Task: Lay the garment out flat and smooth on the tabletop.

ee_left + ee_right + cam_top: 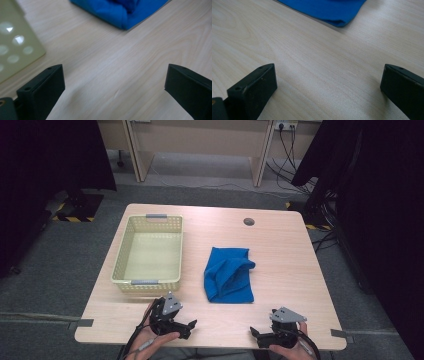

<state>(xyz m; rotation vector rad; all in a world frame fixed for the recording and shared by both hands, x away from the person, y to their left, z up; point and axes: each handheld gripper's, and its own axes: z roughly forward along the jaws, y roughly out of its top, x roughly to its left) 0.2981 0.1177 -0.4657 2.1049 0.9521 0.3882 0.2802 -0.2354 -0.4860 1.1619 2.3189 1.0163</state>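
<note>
Blue cloth lies crumpled mid-table, just right of the pale yellow basket, which looks bare inside. Left gripper and right gripper rest at the near edge, each held in a hand, jaws spread wide over bare wood, grasping nothing, apart from the cloth.

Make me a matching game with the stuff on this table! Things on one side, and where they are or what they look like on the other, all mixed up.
Things:
1. cloth
2. basket
3. left tool
4. round hole

Descriptions:
A. pale yellow, nothing inside
B. in the tabletop near the far edge
C. blue and crumpled, in the middle of the table
D. open, at the near edge, in front of the basket

Pairs: 1-C, 2-A, 3-D, 4-B
</note>
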